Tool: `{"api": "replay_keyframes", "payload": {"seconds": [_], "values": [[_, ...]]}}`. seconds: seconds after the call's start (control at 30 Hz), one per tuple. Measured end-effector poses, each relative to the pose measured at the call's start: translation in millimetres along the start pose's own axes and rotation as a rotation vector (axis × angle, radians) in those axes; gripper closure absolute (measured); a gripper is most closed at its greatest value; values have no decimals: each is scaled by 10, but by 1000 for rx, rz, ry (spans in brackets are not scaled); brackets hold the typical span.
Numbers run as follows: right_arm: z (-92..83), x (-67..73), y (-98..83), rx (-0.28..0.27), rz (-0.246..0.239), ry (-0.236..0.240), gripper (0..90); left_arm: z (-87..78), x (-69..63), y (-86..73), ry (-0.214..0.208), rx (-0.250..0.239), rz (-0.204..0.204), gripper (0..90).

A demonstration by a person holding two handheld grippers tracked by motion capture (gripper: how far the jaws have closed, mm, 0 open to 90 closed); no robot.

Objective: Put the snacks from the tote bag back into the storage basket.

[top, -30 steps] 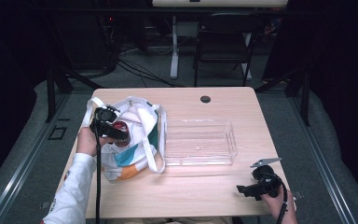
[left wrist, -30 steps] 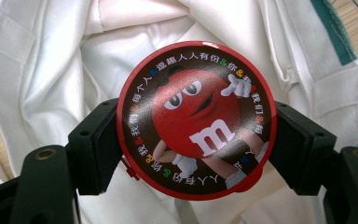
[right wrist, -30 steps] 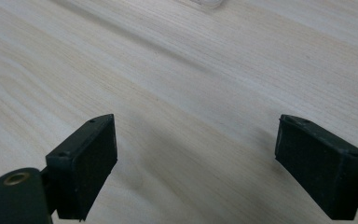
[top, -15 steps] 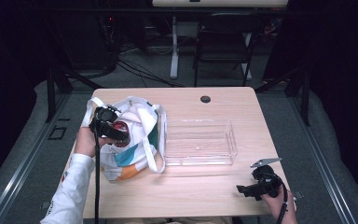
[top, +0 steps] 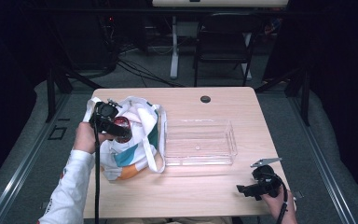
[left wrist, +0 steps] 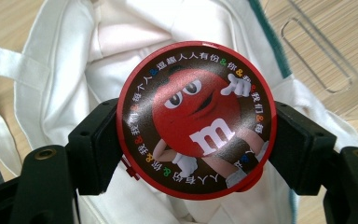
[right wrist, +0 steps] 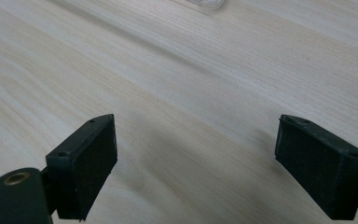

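I have the left gripper (left wrist: 193,154) pinching a round red candy tin (left wrist: 196,119) between its jaws, directly above the white tote bag (left wrist: 121,42). My right gripper (right wrist: 196,163) stands spread wide over bare table (right wrist: 191,70).

Red-rimmed brown round tin (left wrist: 196,119), red cartoon face; white tote bag (top: 137,140), teal-orange patches.

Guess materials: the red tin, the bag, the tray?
Tin: probably metal or hard plastic; glossy printed lid with glare, rigid red rim. Can't tell which.
Bag: woven cloth, likely canvas; matte, creased, floppy straps.
Tray: clear hard plastic; the wood grain shows through, and its edges glint.
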State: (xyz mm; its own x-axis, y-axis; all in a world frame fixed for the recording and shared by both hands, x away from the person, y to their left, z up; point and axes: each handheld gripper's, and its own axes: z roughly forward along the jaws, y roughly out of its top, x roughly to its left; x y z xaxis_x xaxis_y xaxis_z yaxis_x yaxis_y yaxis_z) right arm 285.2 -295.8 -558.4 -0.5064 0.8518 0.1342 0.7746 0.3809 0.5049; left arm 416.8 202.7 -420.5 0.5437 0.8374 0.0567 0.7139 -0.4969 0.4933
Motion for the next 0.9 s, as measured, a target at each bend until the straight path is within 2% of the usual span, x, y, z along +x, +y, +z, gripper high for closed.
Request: {"api": "replay_keyframes", "payload": {"seconds": [0.37, 0.9], "values": [[-7, -2, -2, -2, 1, -2, 123, -190, -113, 196, -13, -24, 33, 258], [-11, -5, -4, -3, 1, -10, 124, -305, -342, 438, -32, -47, 90, 258]]}}
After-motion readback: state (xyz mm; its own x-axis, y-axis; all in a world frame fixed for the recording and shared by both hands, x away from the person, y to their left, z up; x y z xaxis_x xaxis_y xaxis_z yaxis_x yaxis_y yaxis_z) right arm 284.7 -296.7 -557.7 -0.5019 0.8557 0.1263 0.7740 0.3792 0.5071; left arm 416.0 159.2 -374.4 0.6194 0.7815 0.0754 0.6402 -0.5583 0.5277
